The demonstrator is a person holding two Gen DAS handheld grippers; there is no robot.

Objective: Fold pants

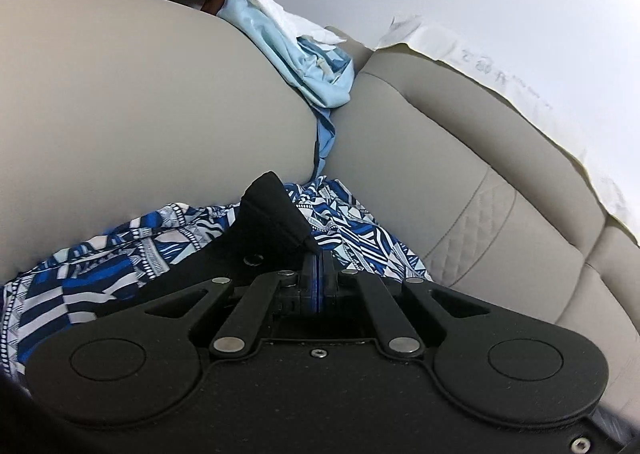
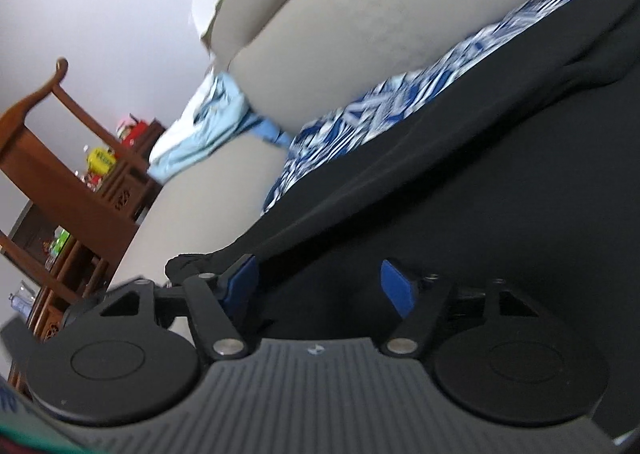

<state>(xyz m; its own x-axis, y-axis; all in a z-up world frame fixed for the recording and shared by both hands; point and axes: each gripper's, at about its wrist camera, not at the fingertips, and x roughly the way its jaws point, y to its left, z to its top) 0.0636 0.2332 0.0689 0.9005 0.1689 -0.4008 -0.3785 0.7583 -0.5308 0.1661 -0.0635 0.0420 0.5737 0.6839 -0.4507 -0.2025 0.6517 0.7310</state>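
Black pants lie on a beige sofa seat, spread wide in the right wrist view. In the left wrist view a black corner of the pants sticks up from between the blue pads. My left gripper is shut on that corner. My right gripper is open, with its blue pads apart, low over the black pants near their edge. A blue and white patterned cloth lies under the pants, also in the right wrist view.
A beige sofa backrest and armrest close the seat in. Light blue and white clothes are stuffed in the corner between them, also in the right wrist view. A wooden shelf with small items stands beyond the sofa.
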